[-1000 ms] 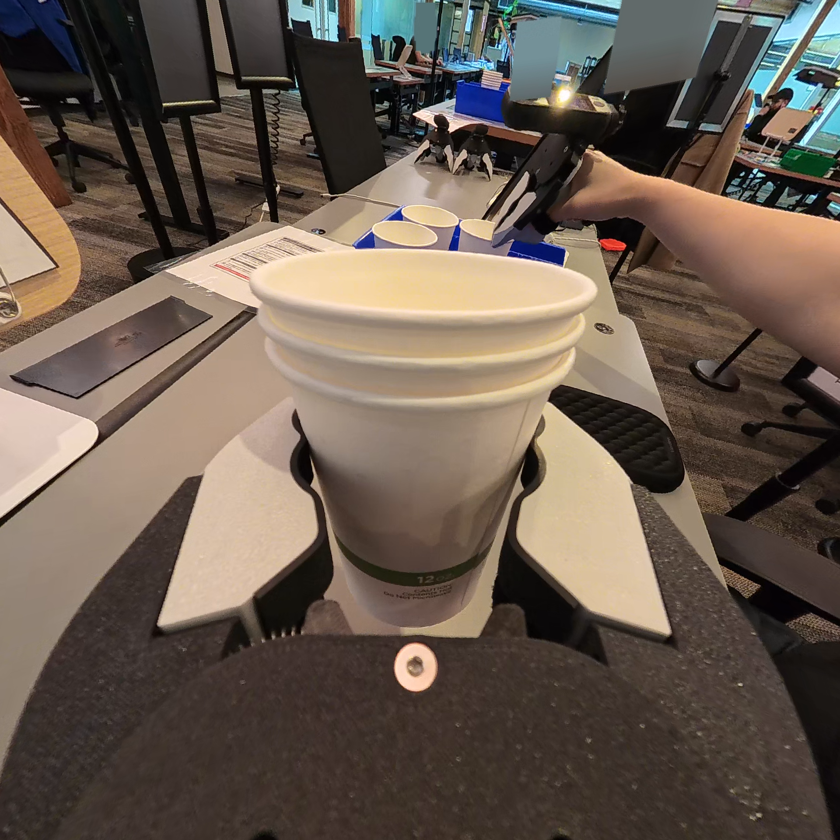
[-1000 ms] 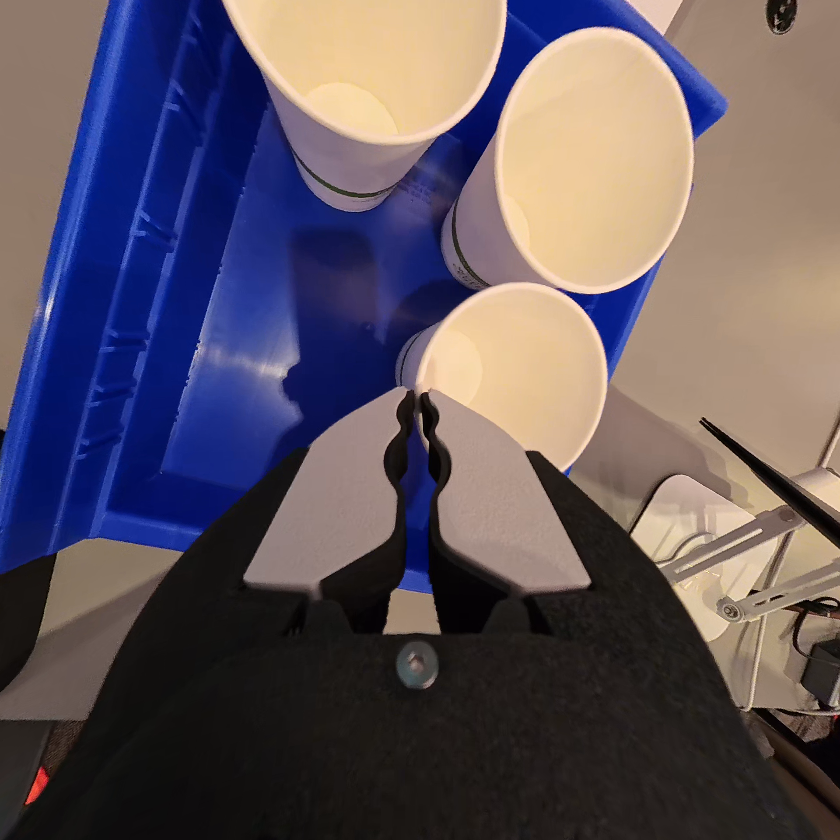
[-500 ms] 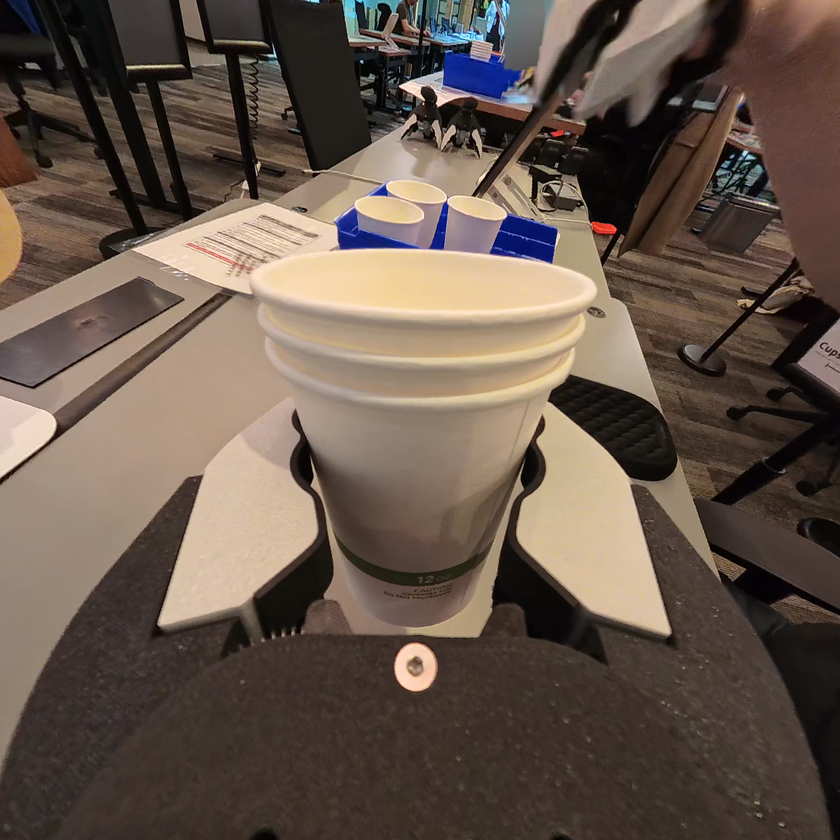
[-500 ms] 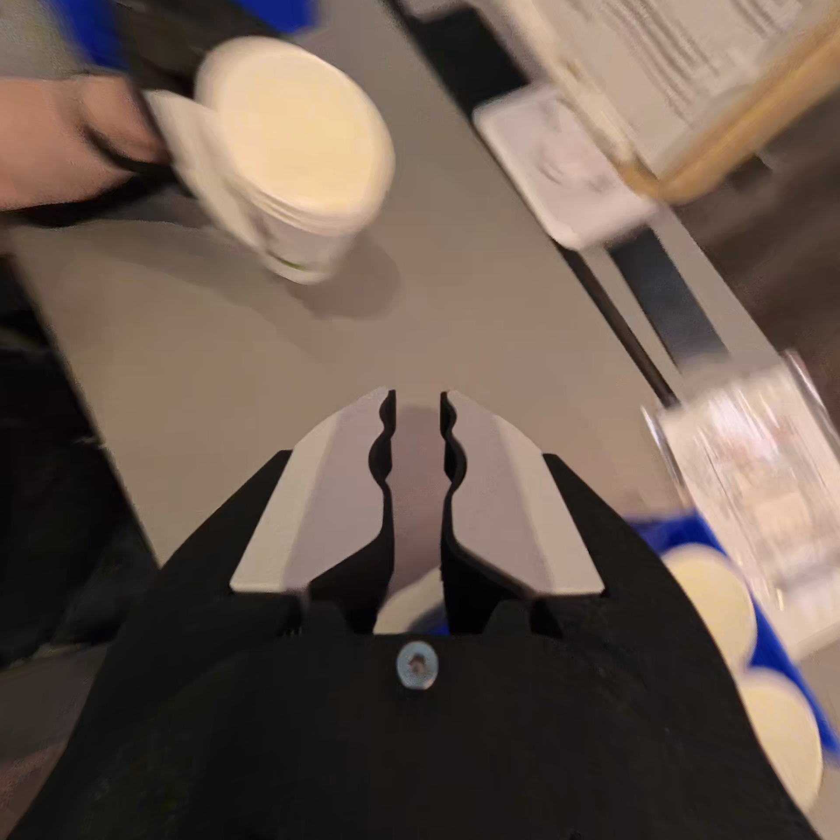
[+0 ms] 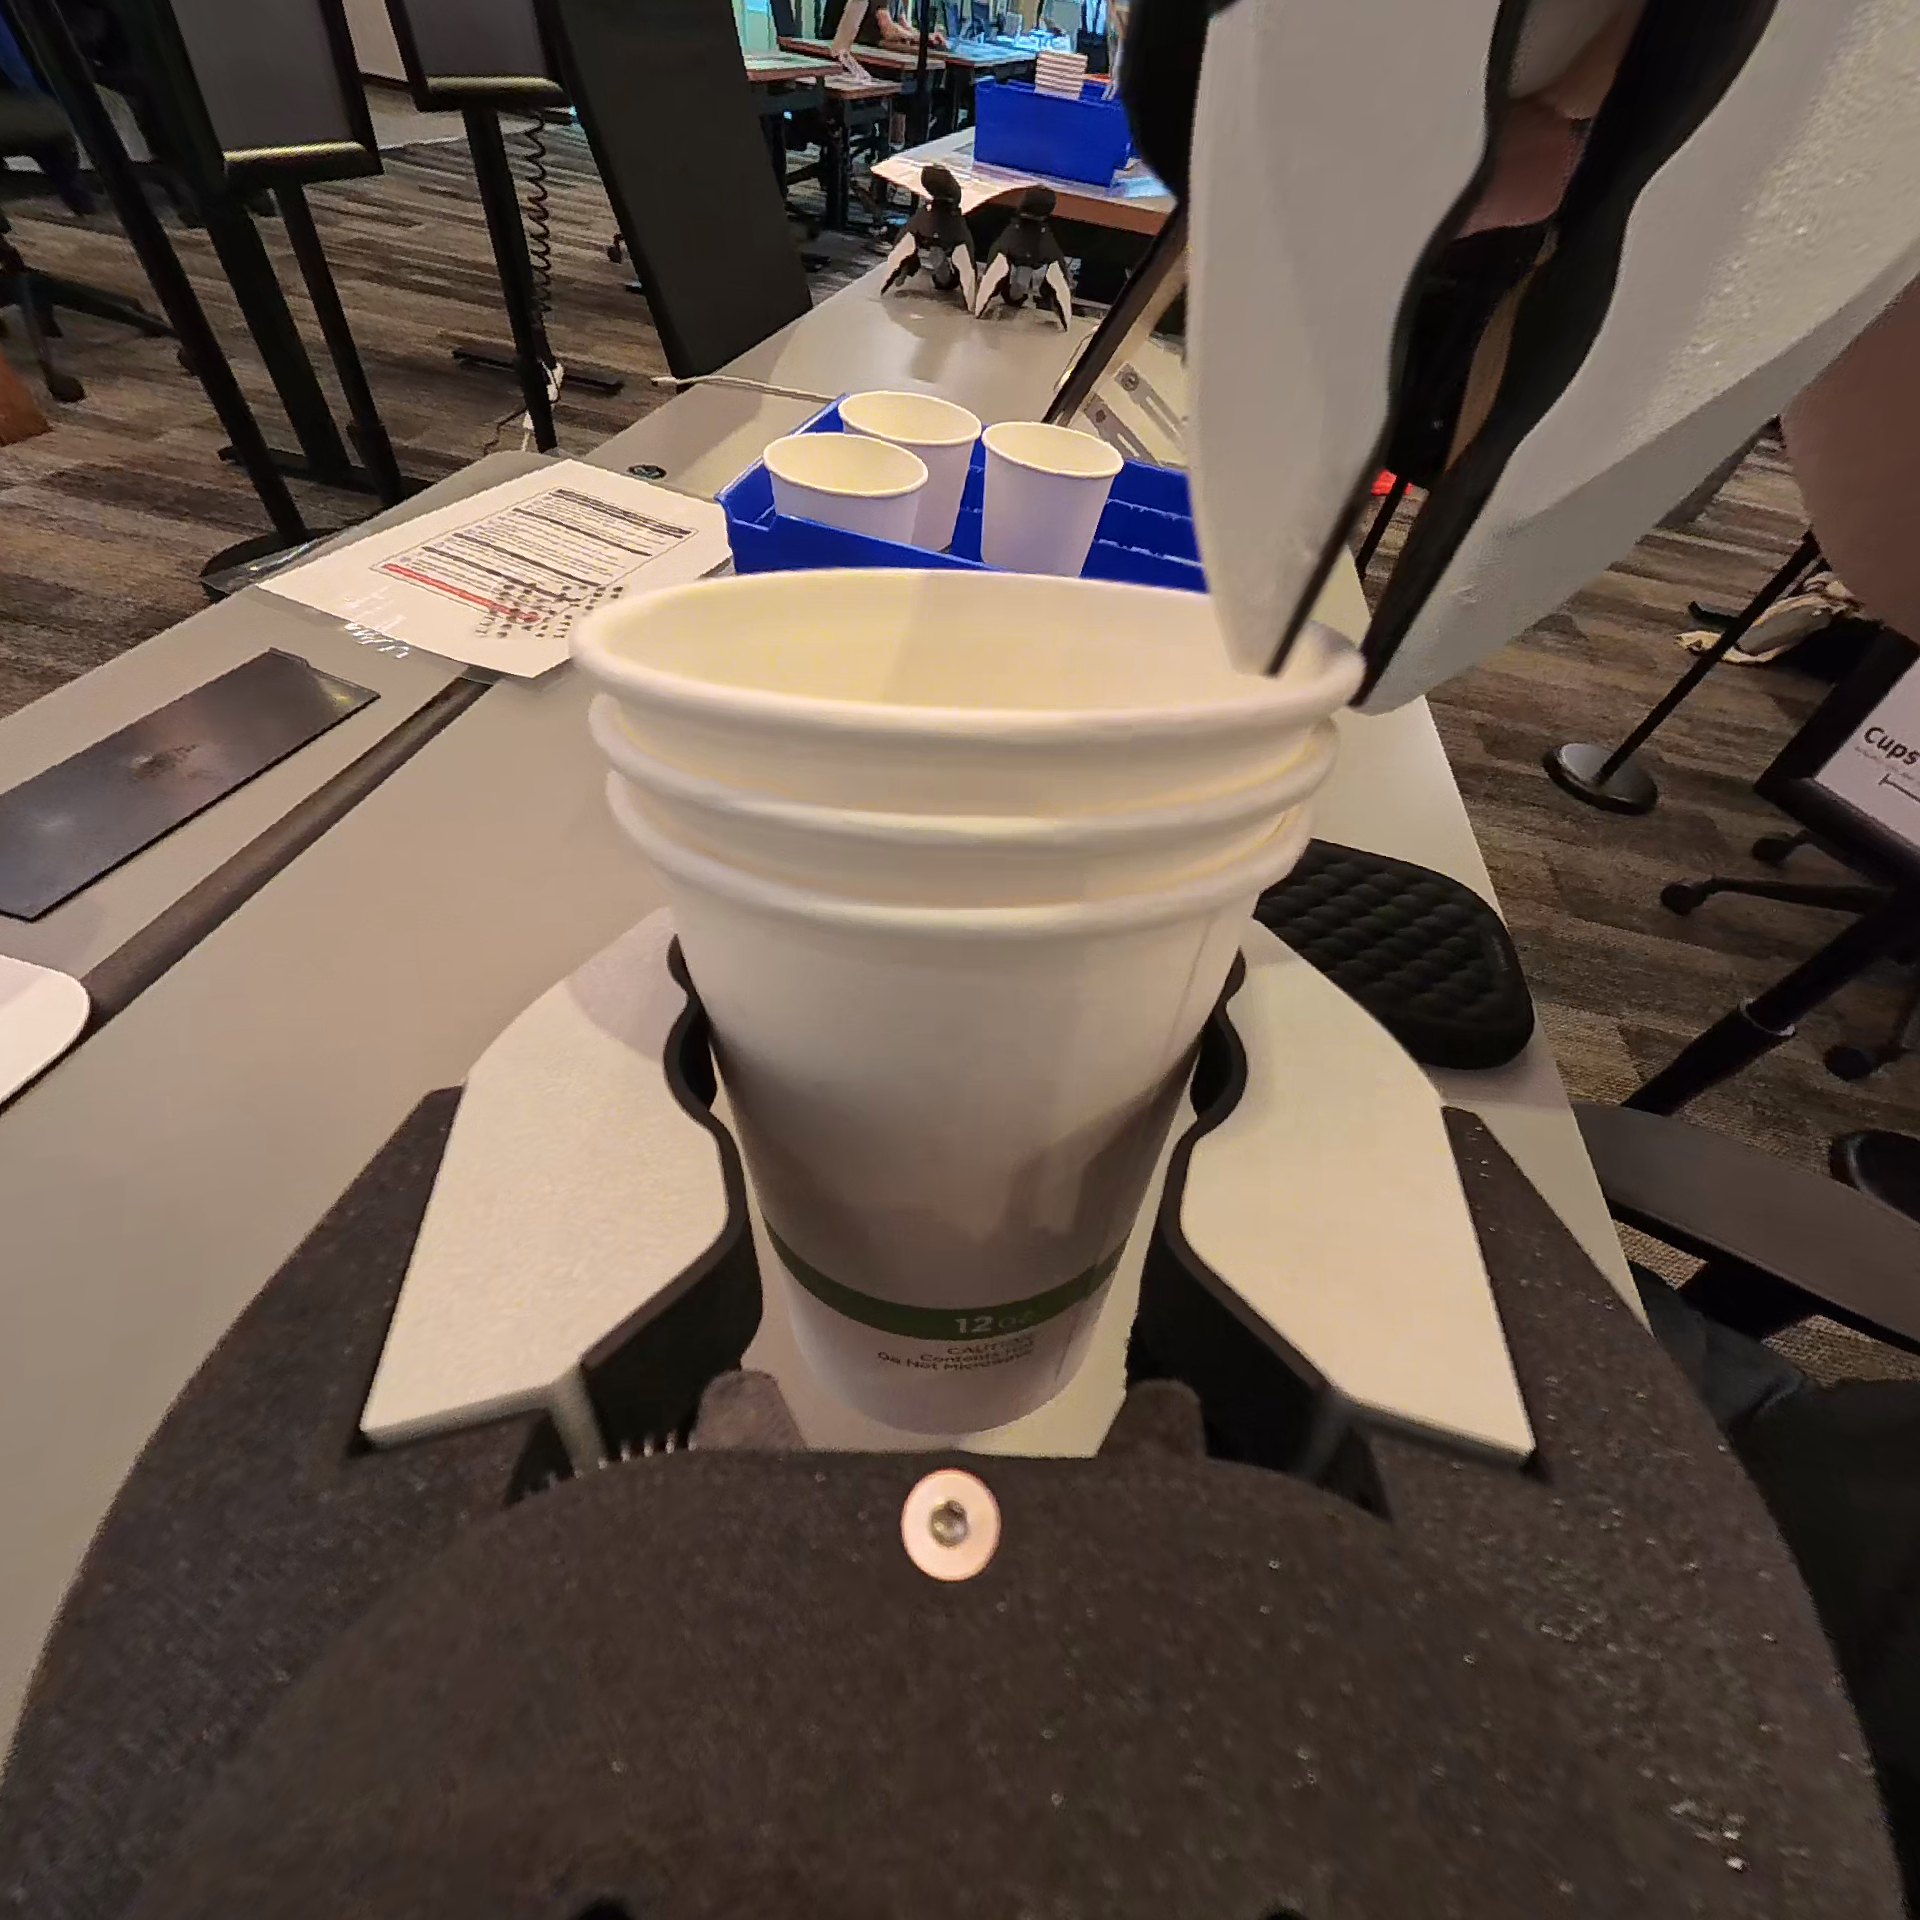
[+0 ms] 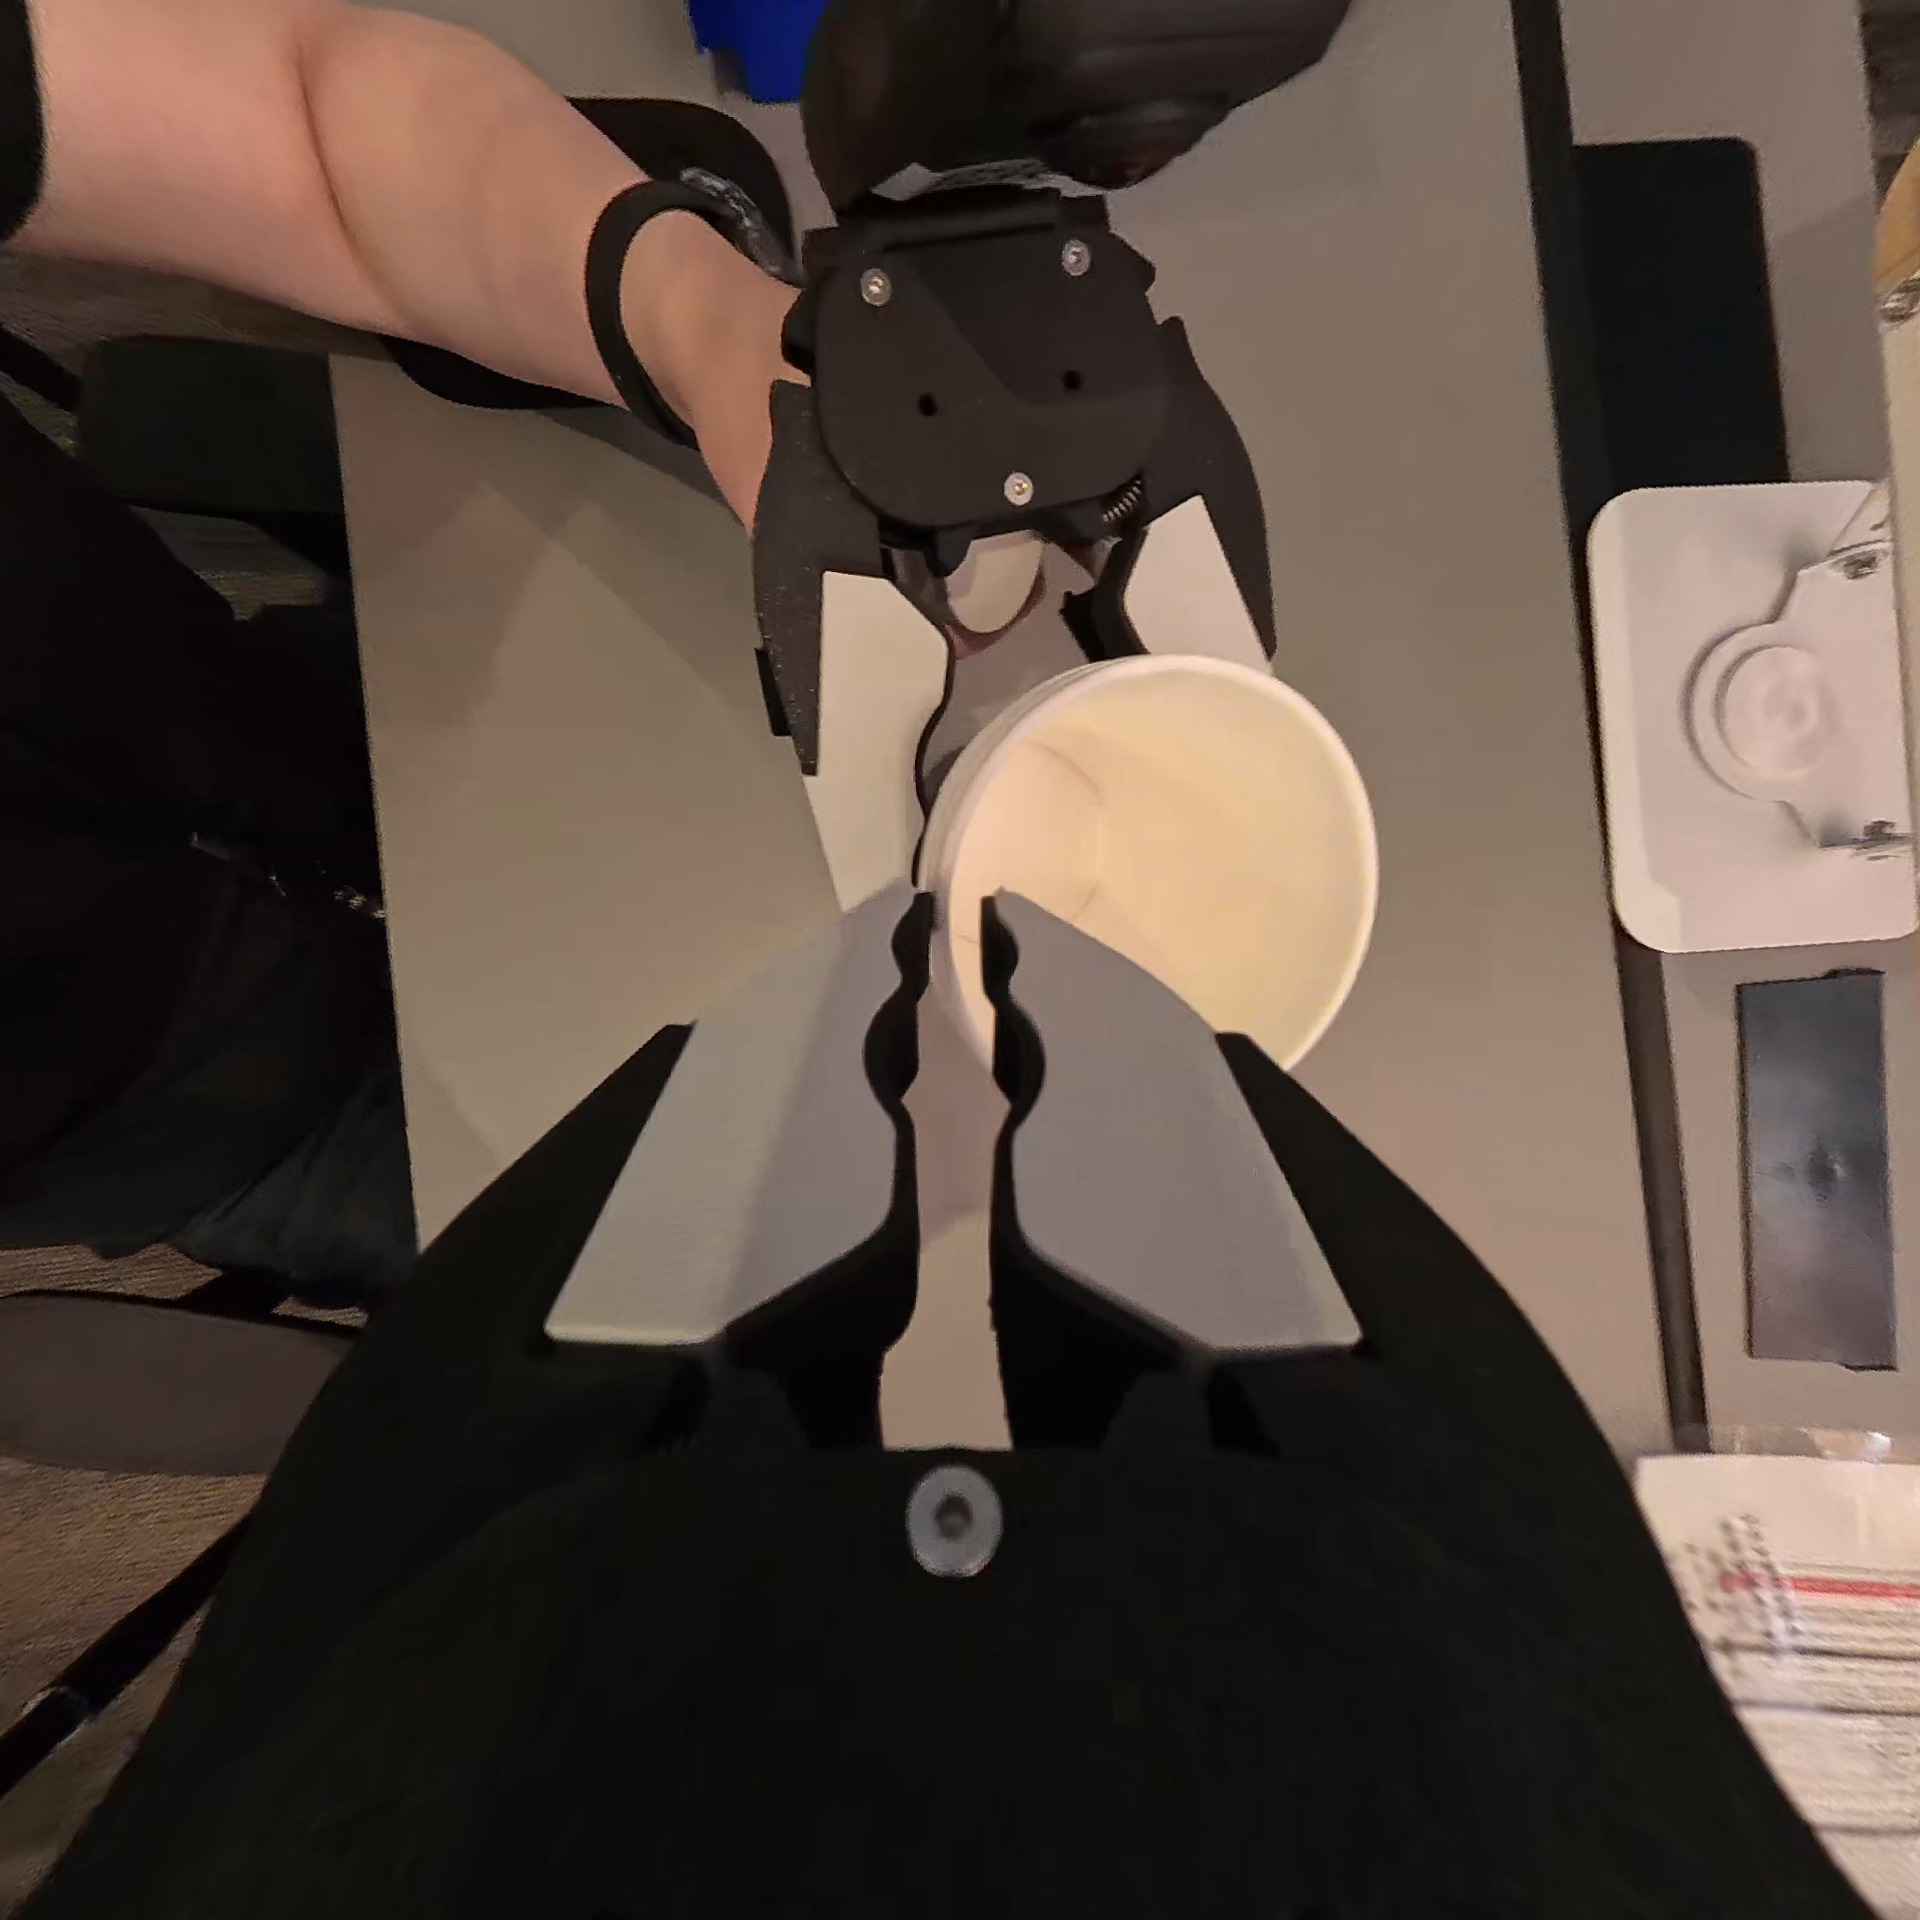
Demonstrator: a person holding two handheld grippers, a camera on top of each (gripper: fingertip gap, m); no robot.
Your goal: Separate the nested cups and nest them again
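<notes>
The stack [image 5: 956,935] of three nested white paper cups stood upright above the grey tabletop [image 5: 260,1039], clamped low on its sides by the left hand-held gripper [image 5: 951,1195]. Its top rim [image 5: 935,717] lay between the two fingers of the right hand-held gripper [image 6: 954,914], which reached down from above at the rim's right side. One finger was inside the top cup and the other outside, with a narrow gap left between them, so the right one was parted and not yet pinching. Farther back on the tabletop a blue bin [image 5: 1143,530] held three separate cups [image 5: 844,483], all upright. A printed sheet [image 5: 520,561] lay left of the bin, and a black mat [image 5: 1392,966] lay right of the stack.
</notes>
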